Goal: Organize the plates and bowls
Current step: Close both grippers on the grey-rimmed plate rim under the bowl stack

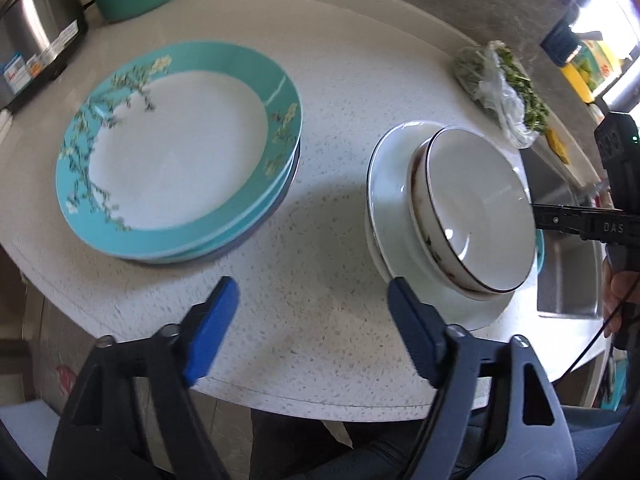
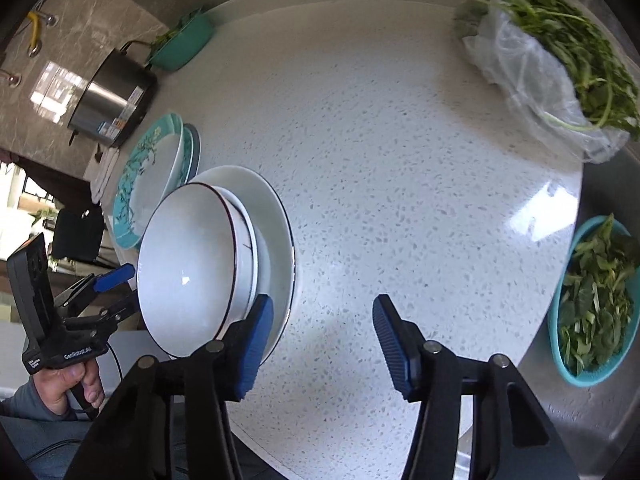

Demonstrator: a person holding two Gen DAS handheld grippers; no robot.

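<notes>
Two grippers flank the white stack, jaws parted, neither holding anything. Left gripper [image 1: 312, 328] sits low centre of its view, its right pad beside the white plate [image 1: 384, 208] rim; right gripper [image 2: 320, 340] has its left pad at the opposite rim. Judgement: both should seat squarely on the plate edge before lifting, since the nested bowls [image 1: 480, 208] could slide. Count: two white bowls on one white plate, centre right; teal floral plates [image 1: 176, 152], at least three stacked, upper left.
</notes>
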